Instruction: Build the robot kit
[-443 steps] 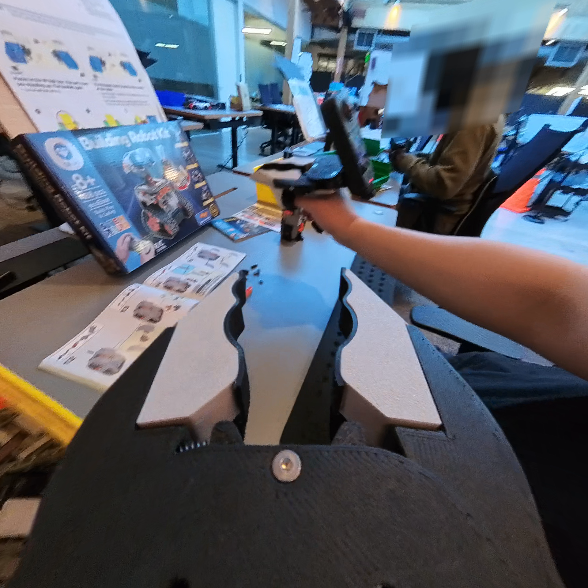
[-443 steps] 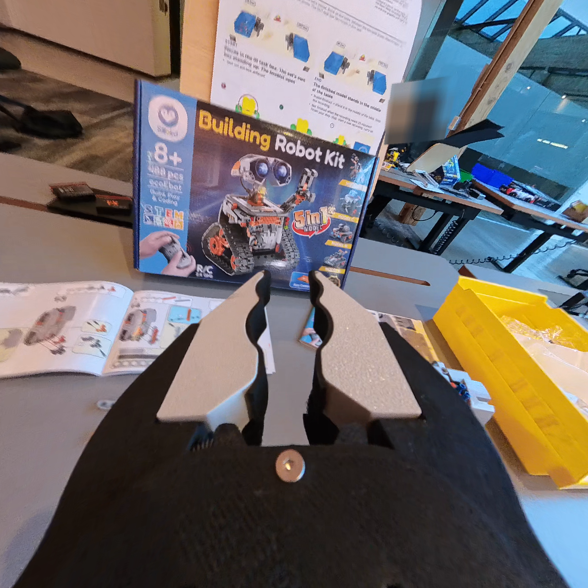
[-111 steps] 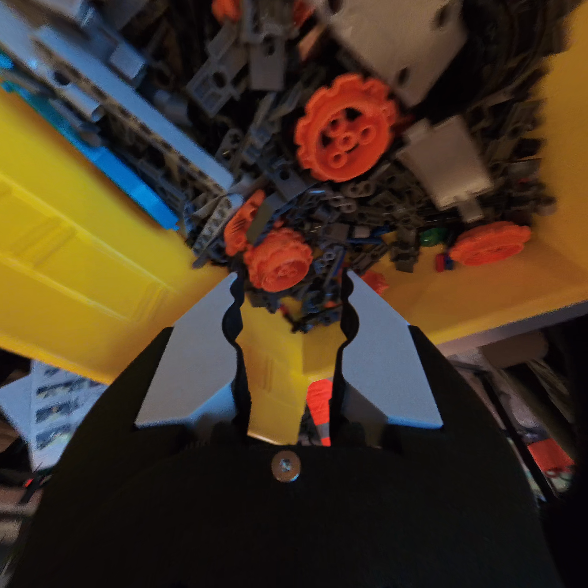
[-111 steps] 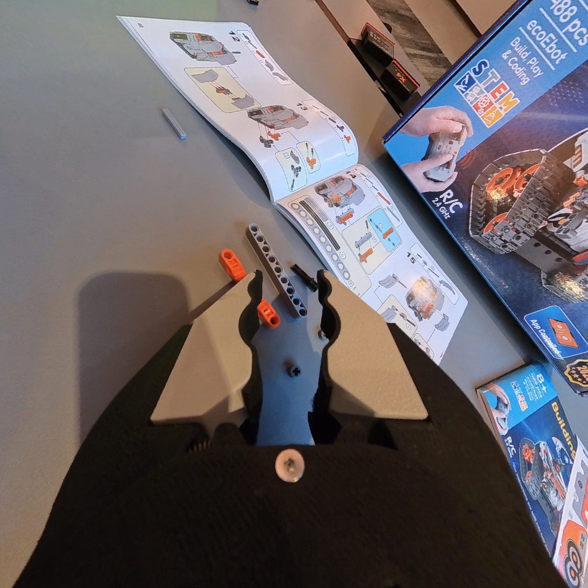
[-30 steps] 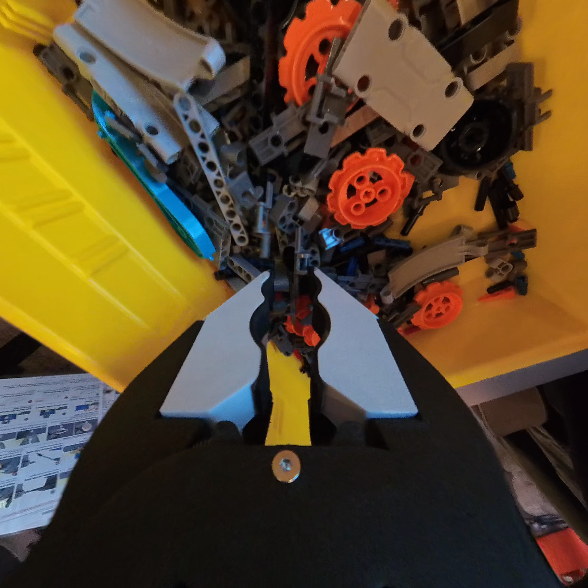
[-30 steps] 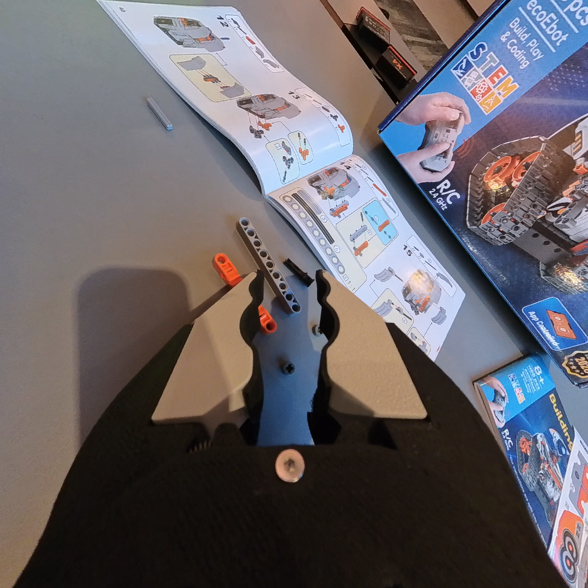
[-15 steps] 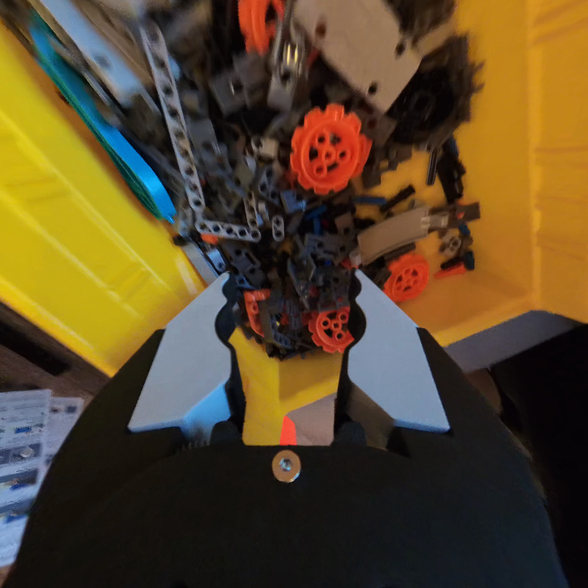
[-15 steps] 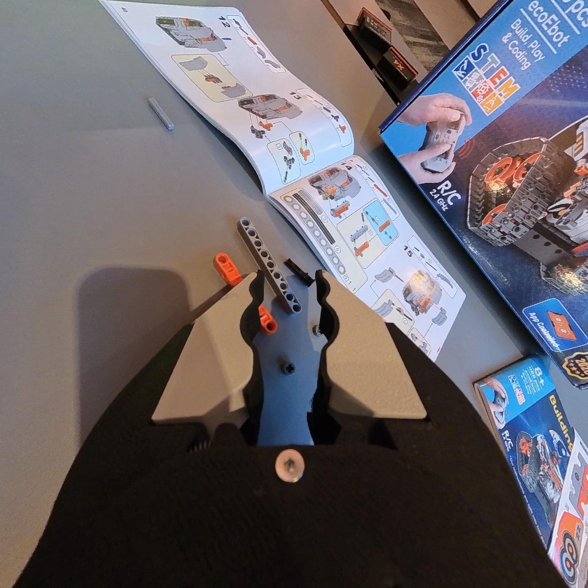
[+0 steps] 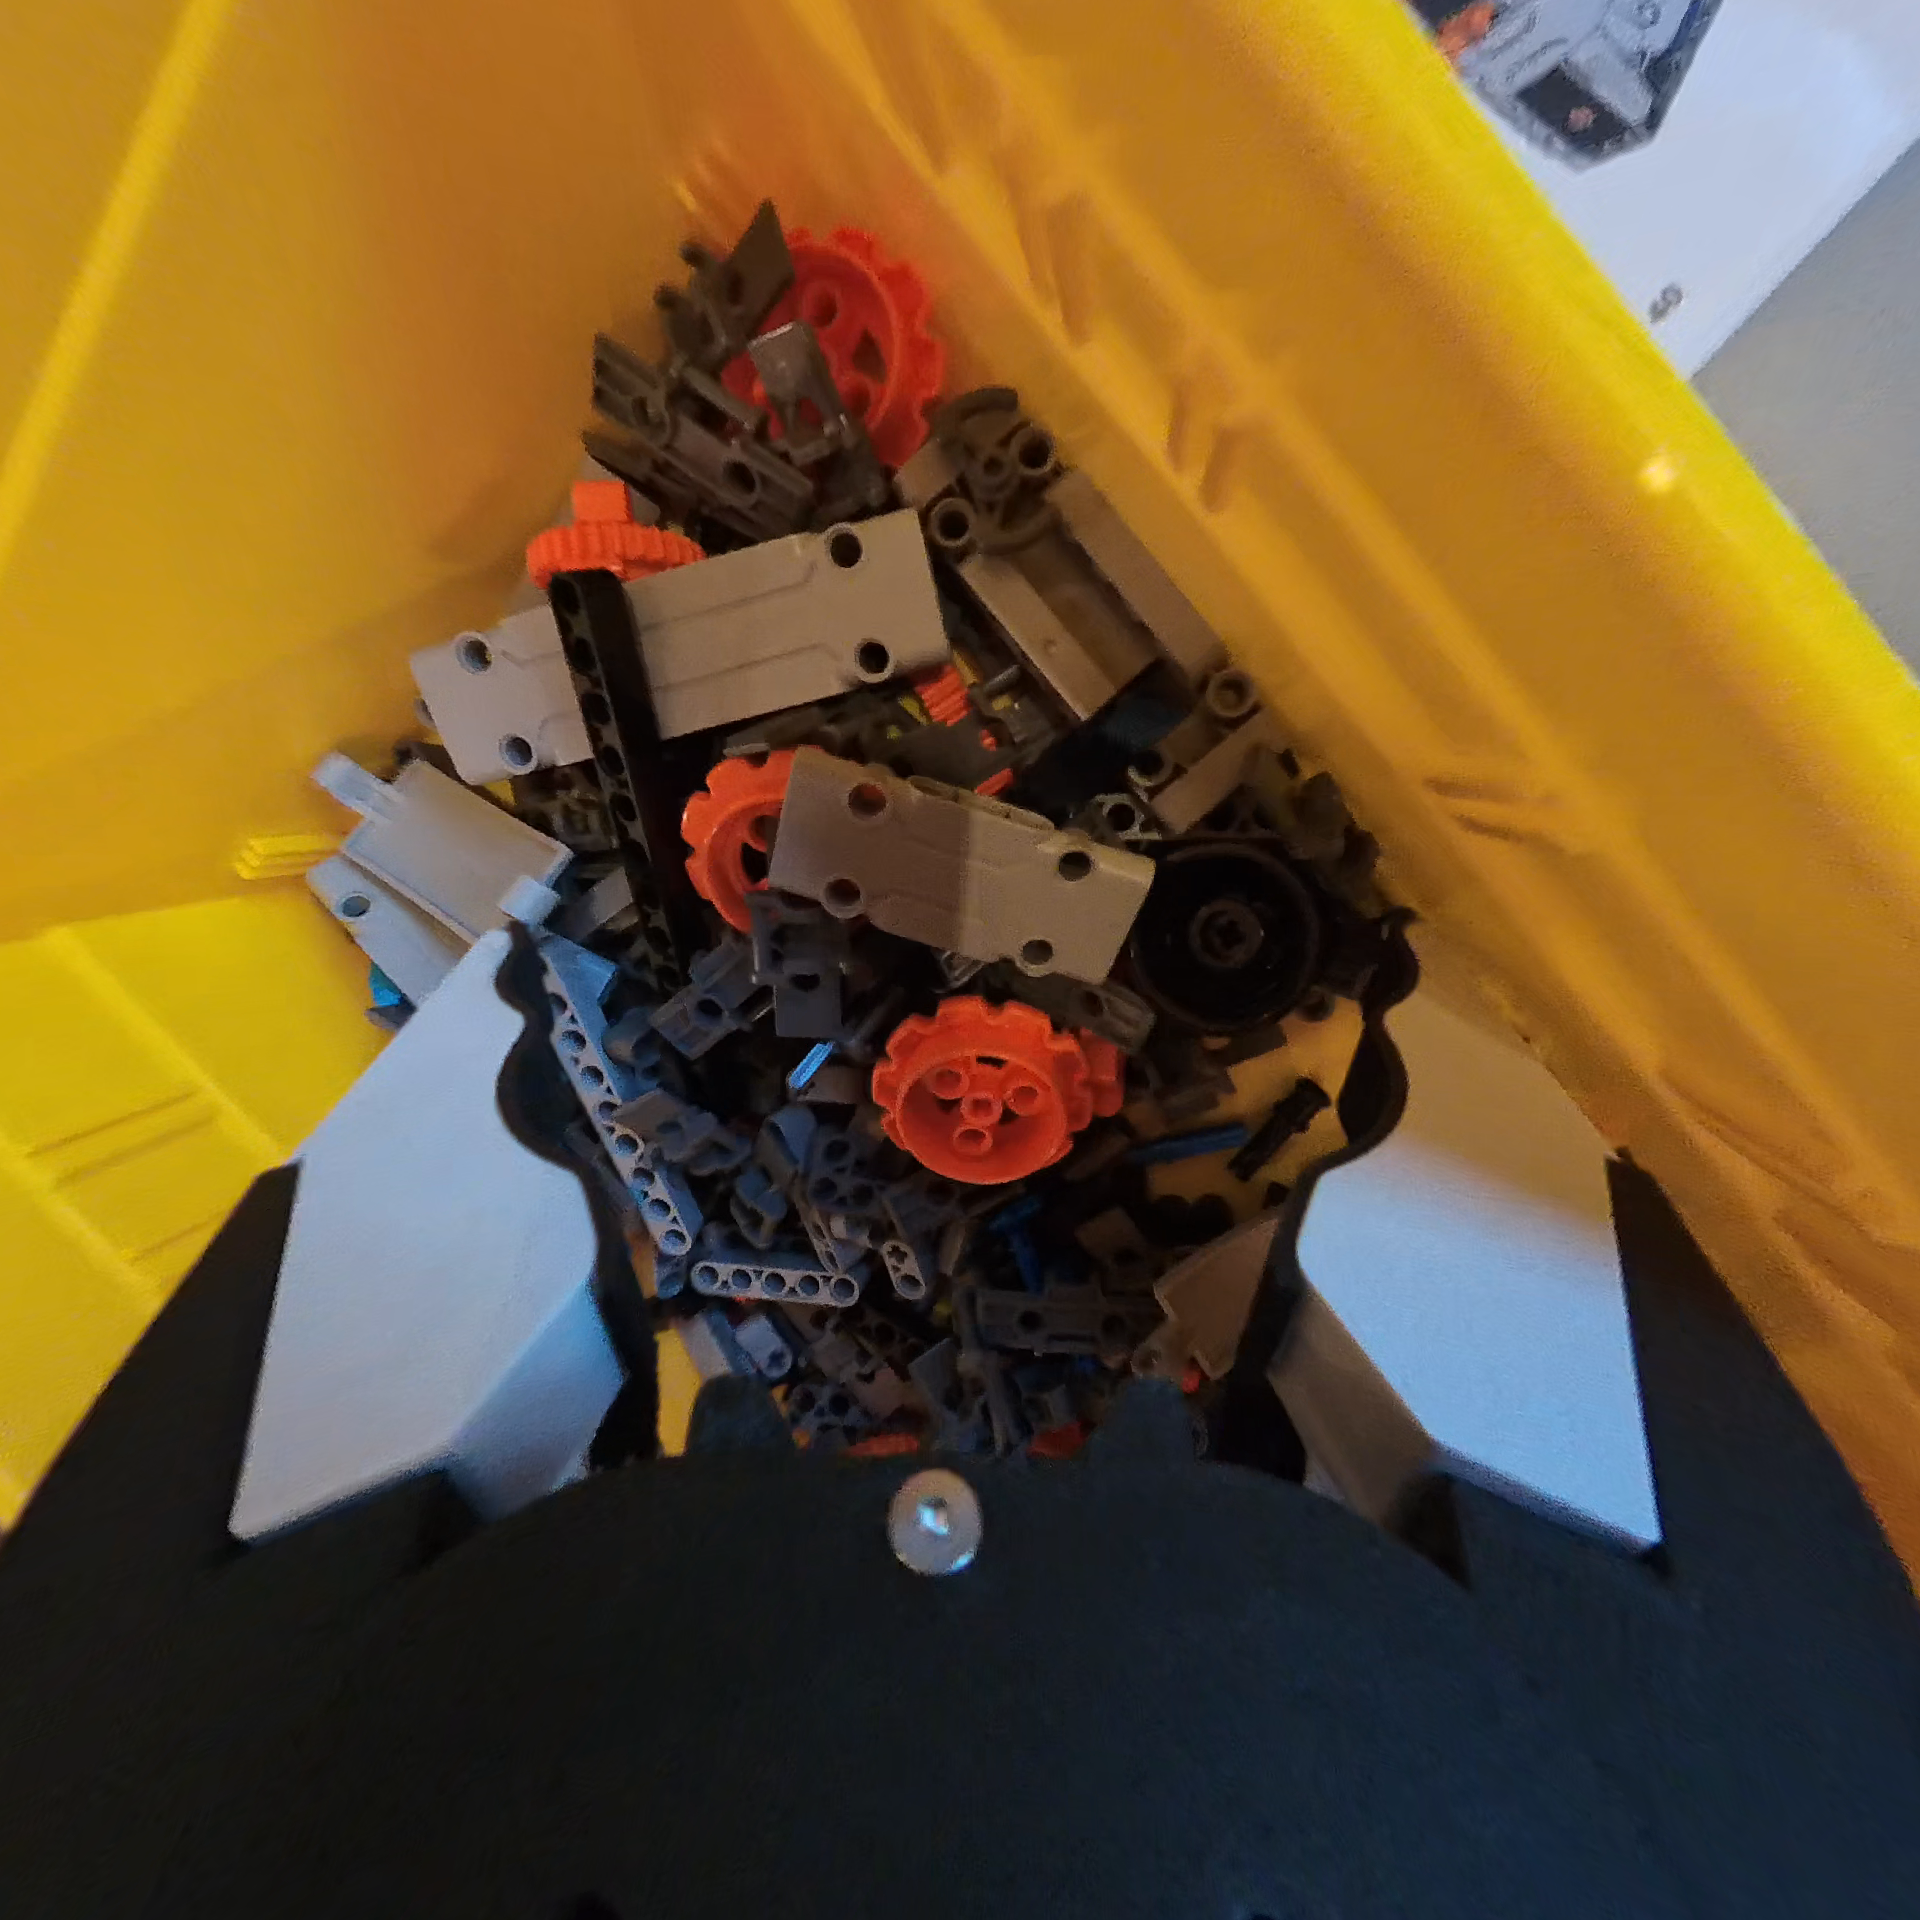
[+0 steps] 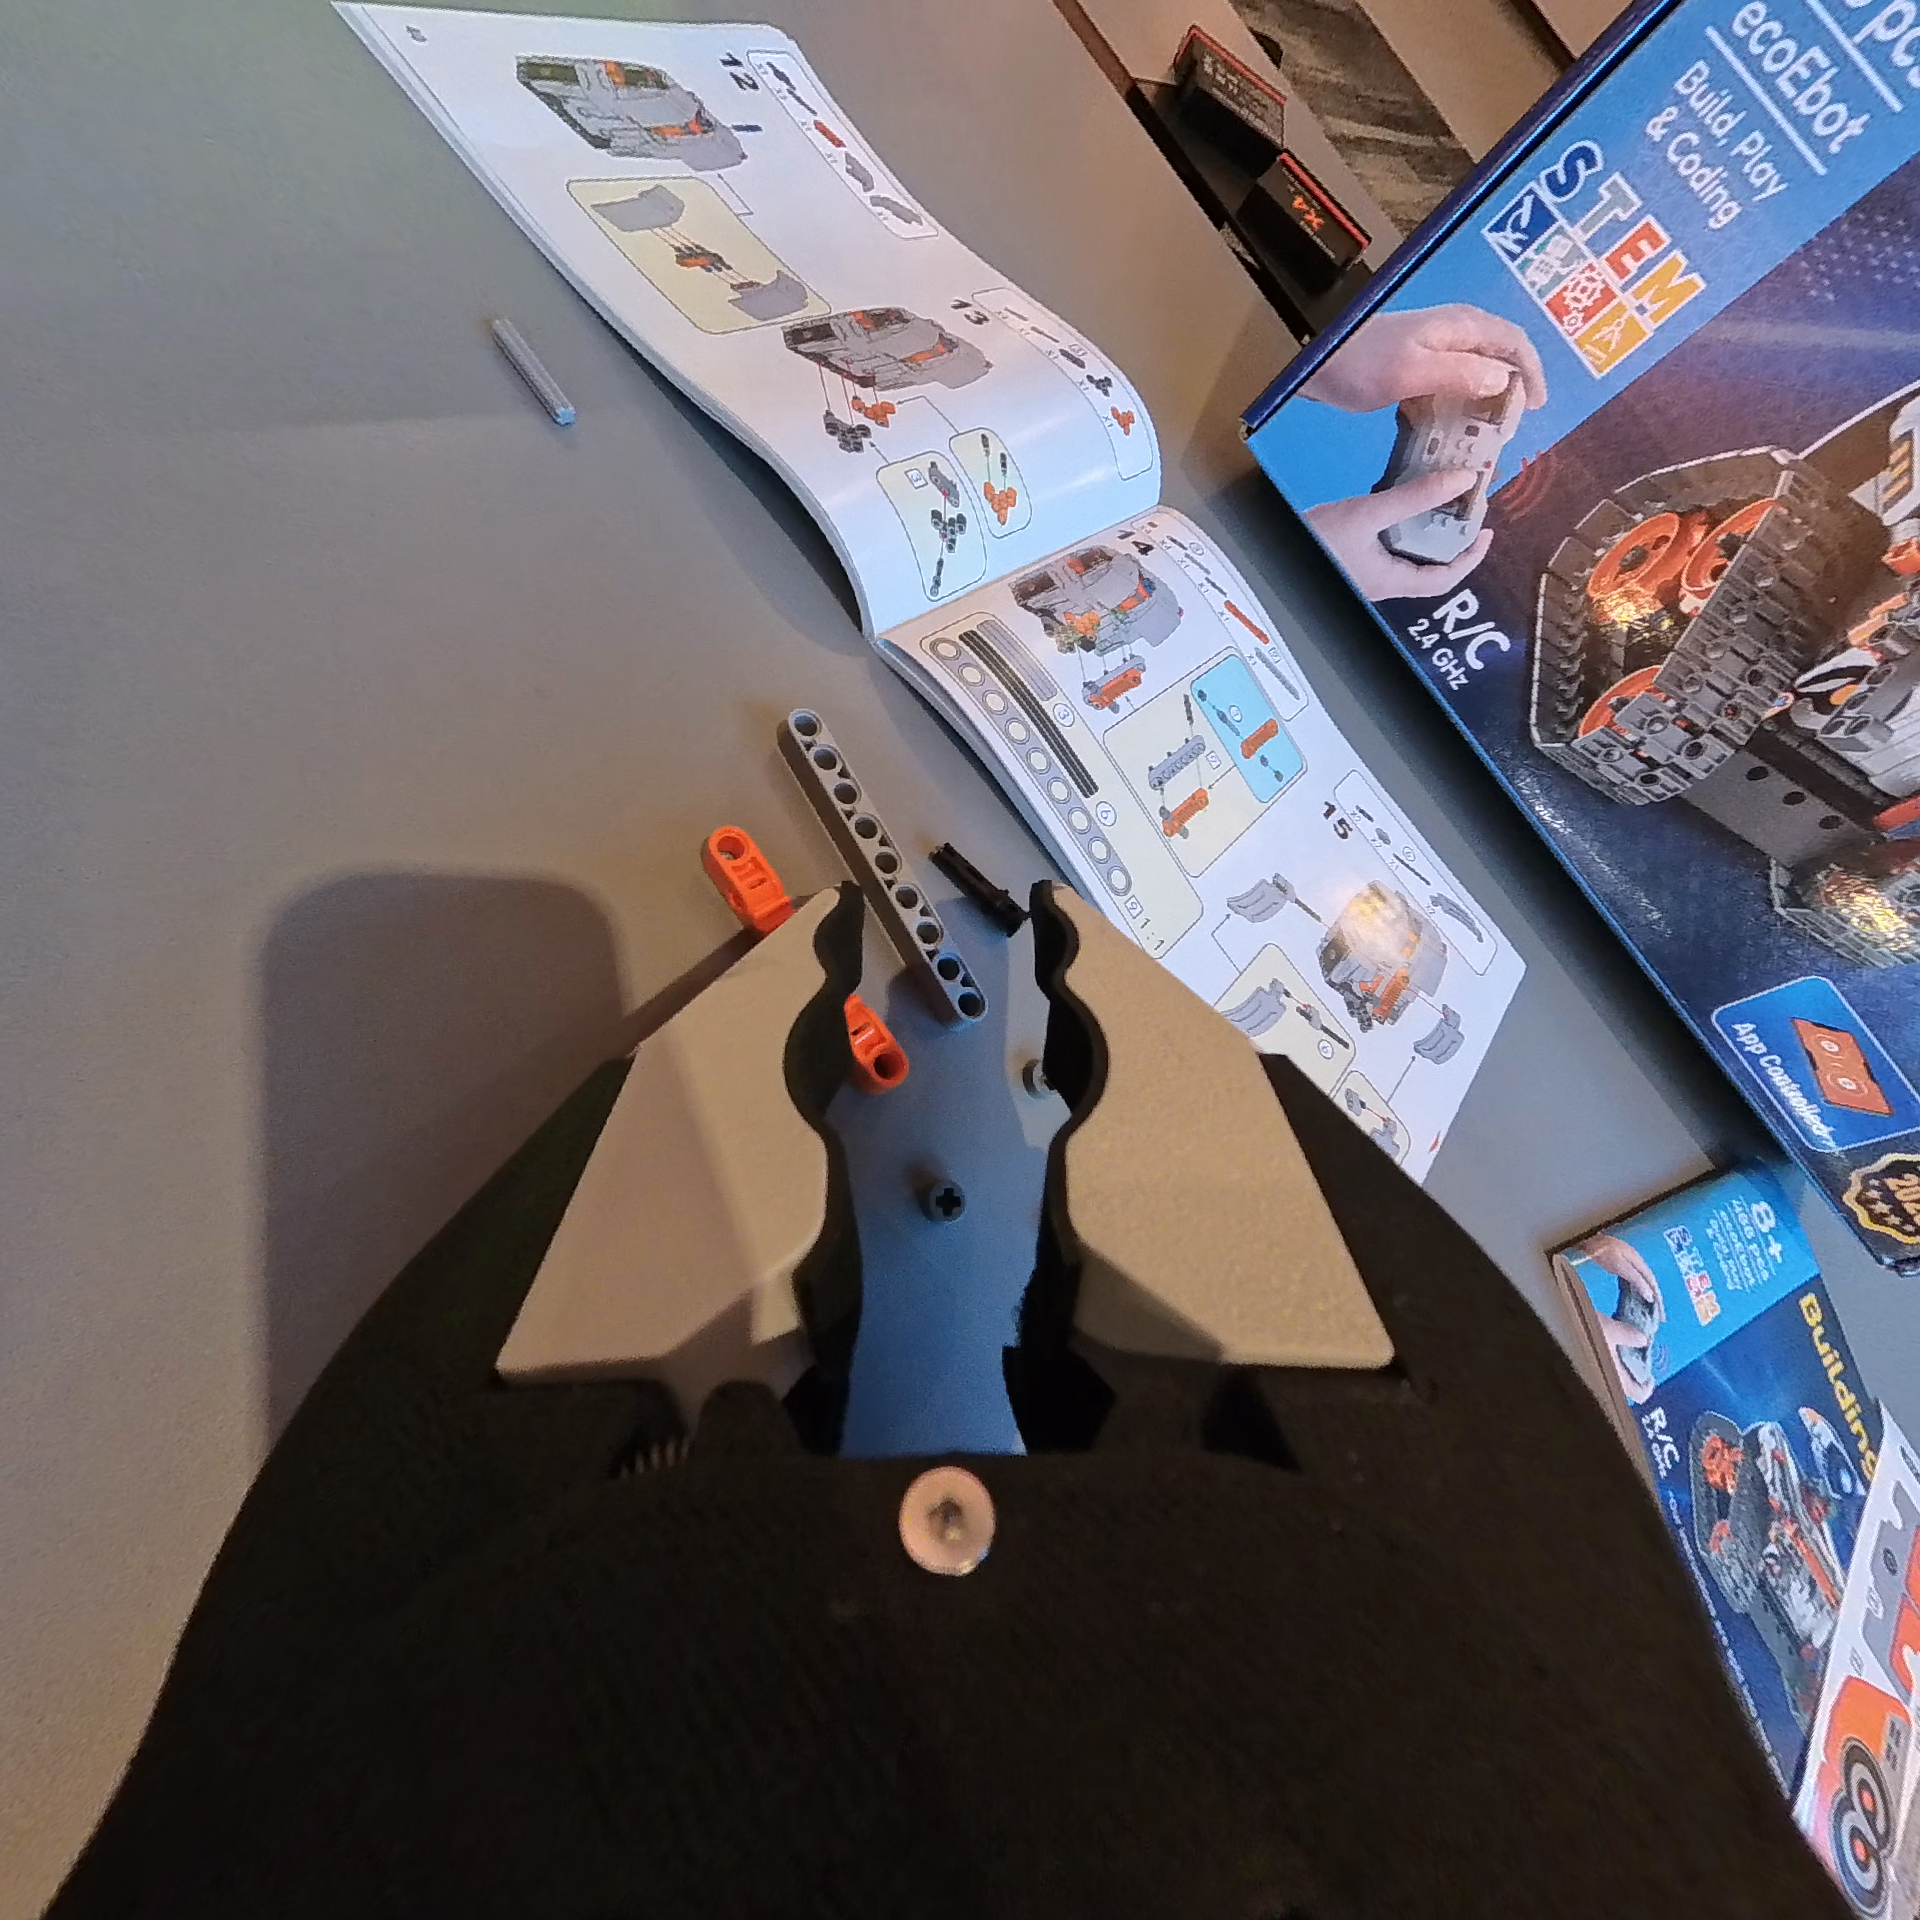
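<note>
Two tools show, one in each view. The left tool (image 9: 951,997) is spread wide and holds nothing, its grey fingers (image 9: 436,1174) reaching down into a yellow bin (image 9: 1351,436) over a heap of small building parts (image 9: 831,1195). Between the fingers lies an orange toothed wheel (image 9: 977,1091), with a black wheel (image 9: 1226,935) just beyond it toward the right finger. A pale grey beam with holes (image 9: 613,1101) lies along the inner edge of the left finger. Farther up the heap sit two grey plates (image 9: 956,868), a long black beam with holes (image 9: 618,727) lying across the farther plate, and more orange wheels (image 9: 852,332). Whether the fingertips touch any part, I cannot tell.

The right tool (image 10: 945,904) hangs over the grey tabletop (image 10: 260,623), its jaws parted a little and gripping nothing. A grey beam with holes (image 10: 883,862) runs from ahead of the fingertips into the gap. One orange connector (image 10: 873,1044) lies in the gap by the left finger, another orange connector (image 10: 743,873) just outside that finger's tip. A black pin (image 10: 977,878) lies near the right fingertip, and a small cross-ended grey peg (image 10: 940,1200) lies deeper in the gap. An open instruction booklet (image 10: 935,416) lies beyond the parts, a blue kit box (image 10: 1662,520) to its right, and a thin grey rod (image 10: 532,371) apart on the left
</note>
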Demonstrator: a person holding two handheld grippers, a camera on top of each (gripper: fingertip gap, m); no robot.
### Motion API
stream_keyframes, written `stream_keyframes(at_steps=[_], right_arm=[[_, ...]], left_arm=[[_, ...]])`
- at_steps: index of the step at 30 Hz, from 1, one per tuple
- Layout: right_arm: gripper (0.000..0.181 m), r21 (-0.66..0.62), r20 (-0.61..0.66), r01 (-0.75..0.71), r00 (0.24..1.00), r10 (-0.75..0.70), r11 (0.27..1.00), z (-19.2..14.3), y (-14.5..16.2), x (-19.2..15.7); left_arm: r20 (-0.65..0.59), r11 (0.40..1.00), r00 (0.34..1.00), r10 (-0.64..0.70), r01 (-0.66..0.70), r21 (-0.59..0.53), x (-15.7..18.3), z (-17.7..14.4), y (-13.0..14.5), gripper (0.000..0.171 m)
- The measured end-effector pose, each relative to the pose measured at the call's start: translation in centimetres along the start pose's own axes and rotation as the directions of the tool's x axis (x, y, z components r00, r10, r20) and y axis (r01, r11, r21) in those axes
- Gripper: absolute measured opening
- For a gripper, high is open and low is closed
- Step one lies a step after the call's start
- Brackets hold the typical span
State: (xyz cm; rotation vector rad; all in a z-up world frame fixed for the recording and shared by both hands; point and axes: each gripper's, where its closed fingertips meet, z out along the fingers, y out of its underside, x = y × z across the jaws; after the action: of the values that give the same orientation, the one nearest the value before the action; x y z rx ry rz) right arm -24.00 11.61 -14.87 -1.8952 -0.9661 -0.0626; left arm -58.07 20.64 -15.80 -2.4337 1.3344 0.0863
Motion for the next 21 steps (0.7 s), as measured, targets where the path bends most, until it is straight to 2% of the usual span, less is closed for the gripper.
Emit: stream_keyframes(at_steps=[2, 4, 10, 15, 17, 18, 21], right_arm=[[0.030, 0.001, 0.002, 0.002, 1.000, -0.002, 1.000, 0.0, 0.0, -0.1], [0.030, 0.001, 0.001, 0.004, 1.000, -0.004, 1.000, 0.0, 0.0, -0.1], [0.030, 0.000, 0.002, 0.000, 1.000, 0.000, 1.000, 0.0, 0.0, 0.0], [0.031, -0.001, 0.001, -0.003, 1.000, 0.003, 1.000, 0.0, 0.0, 0.0], [0.031, -0.001, 0.001, -0.004, 1.000, 0.004, 1.000, 0.0, 0.0, 0.0], [0.031, -0.001, 0.000, -0.004, 1.000, 0.004, 1.000, 0.0, 0.0, 0.0], [0.031, -0.002, 0.001, -0.005, 1.000, 0.005, 1.000, 0.0, 0.0, 0.0]], left_arm=[[-0.061, 1.000, 0.998, -0.015, 0.015, 0.006, 0.4, 0.3, -0.1, 0.133], [-0.091, 1.000, 0.996, -0.023, 0.024, 0.008, 0.4, 0.4, -0.2, 0.128], [-0.040, 0.999, 0.999, 0.031, -0.031, -0.019, -1.8, 0.3, 0.8, 0.081], [-0.105, 0.999, 0.994, -0.025, 0.020, -0.045, -2.2, -0.1, 1.8, 0.066], [-0.136, 0.998, 0.990, -0.047, 0.042, -0.043, -2.3, -0.7, 2.0, 0.045], [-0.148, 0.998, 0.987, -0.058, 0.051, -0.049, -2.4, -1.0, 2.3, 0.041], [-0.219, 0.992, 0.969, -0.114, 0.100, -0.075, -2.0, -1.8, 3.1, 0.038]])
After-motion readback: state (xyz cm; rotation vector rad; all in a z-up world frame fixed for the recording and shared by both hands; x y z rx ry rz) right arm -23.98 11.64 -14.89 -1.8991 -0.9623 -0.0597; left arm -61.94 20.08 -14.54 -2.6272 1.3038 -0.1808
